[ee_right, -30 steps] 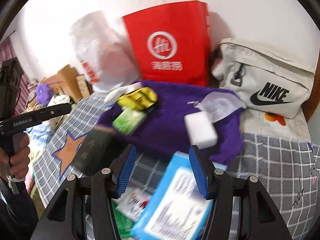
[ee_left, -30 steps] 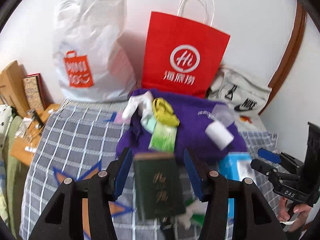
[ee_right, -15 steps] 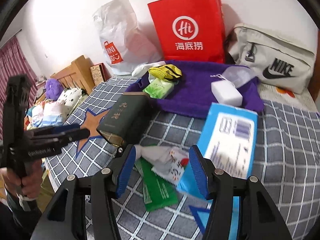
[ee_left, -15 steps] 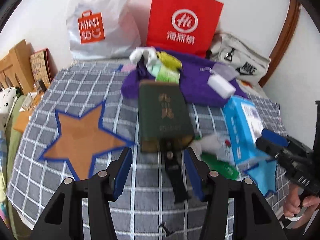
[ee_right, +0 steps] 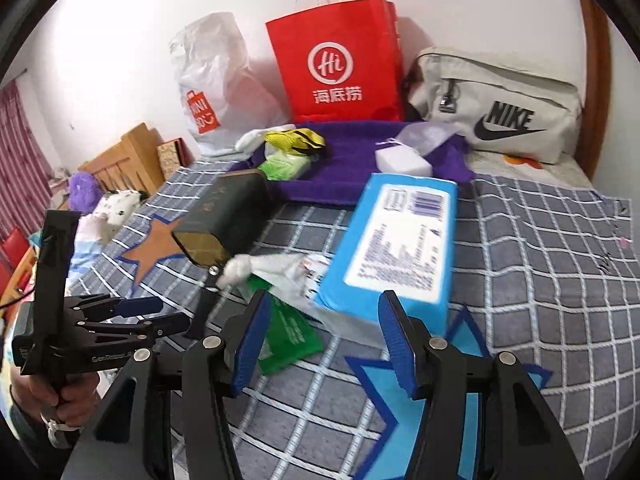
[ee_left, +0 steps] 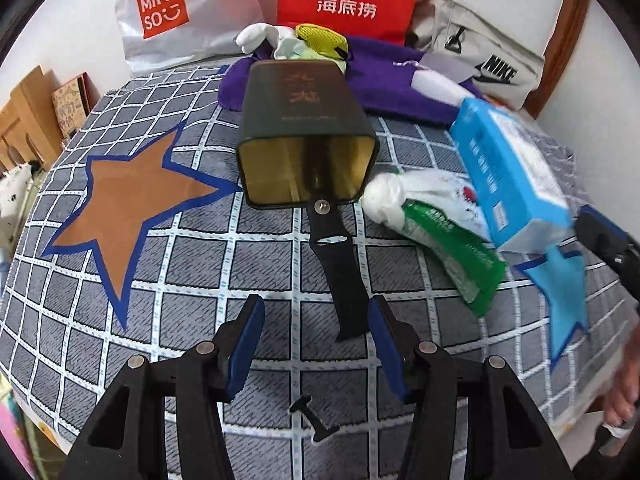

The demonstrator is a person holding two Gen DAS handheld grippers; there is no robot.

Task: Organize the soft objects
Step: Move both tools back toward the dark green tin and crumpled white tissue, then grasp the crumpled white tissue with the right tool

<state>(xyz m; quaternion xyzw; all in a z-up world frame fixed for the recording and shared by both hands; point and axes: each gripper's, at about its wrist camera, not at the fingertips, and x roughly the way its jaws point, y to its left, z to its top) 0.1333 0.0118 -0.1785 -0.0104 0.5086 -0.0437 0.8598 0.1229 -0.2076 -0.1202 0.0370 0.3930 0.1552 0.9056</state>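
Observation:
My left gripper (ee_left: 316, 344) is open and empty above the checked bedspread, short of a black strap (ee_left: 338, 272) and a dark green tin (ee_left: 304, 132). My right gripper (ee_right: 320, 340) is open and empty just in front of a blue tissue pack (ee_right: 400, 248), a white sock bundle (ee_right: 272, 268) and a green packet (ee_right: 288, 336). A purple towel (ee_right: 352, 160) behind carries a yellow mesh item (ee_right: 296, 138), a green wipes pack (ee_right: 286, 166) and a white sponge block (ee_right: 404, 160).
A red paper bag (ee_right: 340, 68), a white Miniso bag (ee_right: 212, 92) and a beige Nike bag (ee_right: 500, 108) stand against the wall. A wooden headboard (ee_right: 120, 156) and plush toys (ee_right: 100, 200) lie at left. The bed edge is near me.
Both grippers have pulled back and risen from the items. The dark green tin, between the left fingers a second ago, now lies on the bedspread farther away.

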